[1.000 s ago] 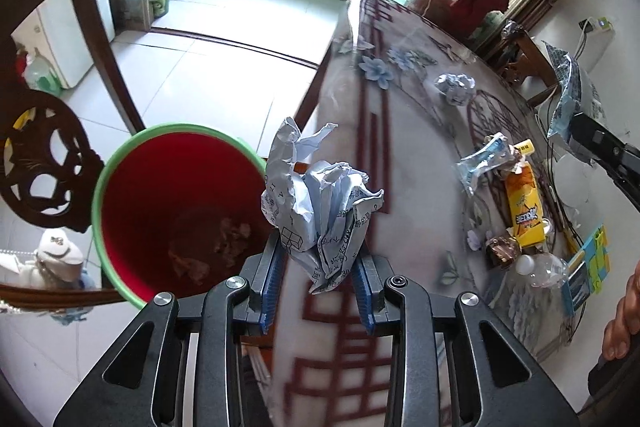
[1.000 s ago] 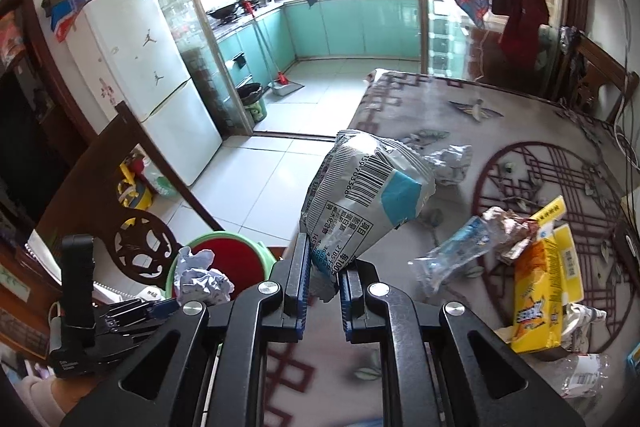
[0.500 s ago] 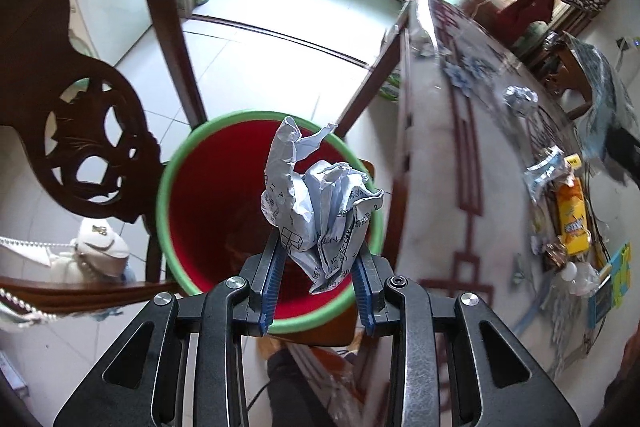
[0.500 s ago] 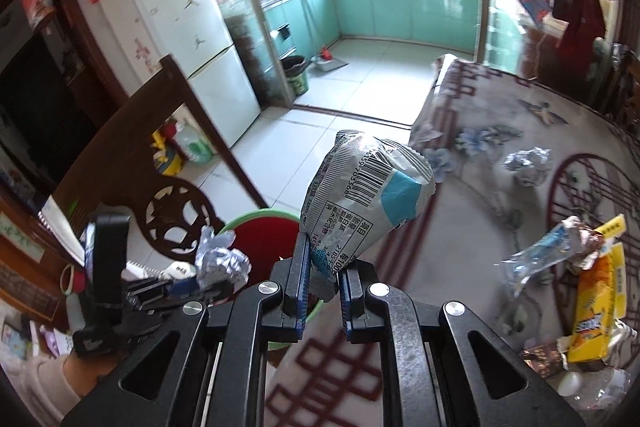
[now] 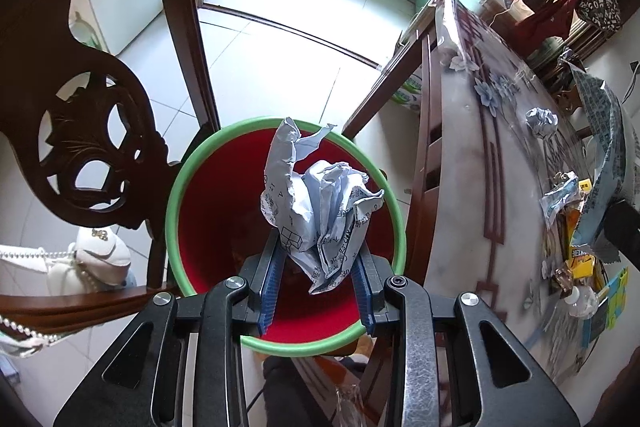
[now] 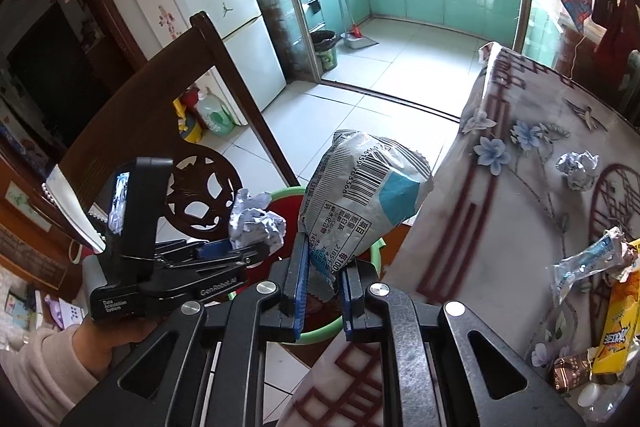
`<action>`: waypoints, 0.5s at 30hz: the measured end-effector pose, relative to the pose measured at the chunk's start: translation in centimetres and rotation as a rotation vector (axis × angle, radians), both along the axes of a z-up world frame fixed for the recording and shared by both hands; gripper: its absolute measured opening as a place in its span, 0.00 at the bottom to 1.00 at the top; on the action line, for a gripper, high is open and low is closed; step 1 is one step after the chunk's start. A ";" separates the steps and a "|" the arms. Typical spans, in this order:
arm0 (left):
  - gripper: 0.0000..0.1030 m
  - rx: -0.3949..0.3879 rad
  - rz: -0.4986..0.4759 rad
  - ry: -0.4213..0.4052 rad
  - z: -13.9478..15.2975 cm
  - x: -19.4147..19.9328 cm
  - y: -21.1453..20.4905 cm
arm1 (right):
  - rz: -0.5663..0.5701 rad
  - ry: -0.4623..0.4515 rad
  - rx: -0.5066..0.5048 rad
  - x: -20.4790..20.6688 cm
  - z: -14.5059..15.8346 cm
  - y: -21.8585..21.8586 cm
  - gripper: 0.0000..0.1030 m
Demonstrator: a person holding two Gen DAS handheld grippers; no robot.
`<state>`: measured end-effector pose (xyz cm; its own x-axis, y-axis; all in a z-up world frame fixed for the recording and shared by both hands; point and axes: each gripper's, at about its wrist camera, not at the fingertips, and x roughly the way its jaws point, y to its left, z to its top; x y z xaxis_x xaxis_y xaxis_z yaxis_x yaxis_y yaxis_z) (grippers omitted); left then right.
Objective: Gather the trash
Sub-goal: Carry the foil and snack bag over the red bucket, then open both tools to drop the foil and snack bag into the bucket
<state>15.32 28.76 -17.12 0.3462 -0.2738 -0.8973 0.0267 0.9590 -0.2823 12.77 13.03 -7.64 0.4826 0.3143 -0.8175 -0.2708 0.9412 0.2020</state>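
Two grippers, left jaws clenching one paper ball (image 5: 320, 211) (over one bin (image 5: 176, 211)), right clenching one wrapper (image 6: 360, 203).

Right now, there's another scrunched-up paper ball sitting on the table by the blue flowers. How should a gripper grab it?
Probably from straight above, one finger on each side of the crumpled paper ball, squeezing across its middle. It is roundish and lumpy with no handle or edge to pinch, and it sits alone on the tablecloth, apart from the wrappers, so there is room for the fingers. Being crumpled paper, it should give a little.
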 end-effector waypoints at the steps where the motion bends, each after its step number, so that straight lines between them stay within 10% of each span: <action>1: 0.29 0.000 0.001 0.002 -0.1 0.1 0.0 | 0.002 0.002 0.000 0.1 -0.1 0.1 0.10; 15: 0.42 0.017 0.050 -0.029 0.5 0.7 1.4 | 0.043 0.051 0.043 1.4 -2.1 1.8 0.19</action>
<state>15.98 30.16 -16.57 0.3845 -0.2407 -0.8912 -0.0132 0.9639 -0.2660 14.20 14.81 -9.75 0.4262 0.3689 -0.8260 -0.2990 0.9192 0.2563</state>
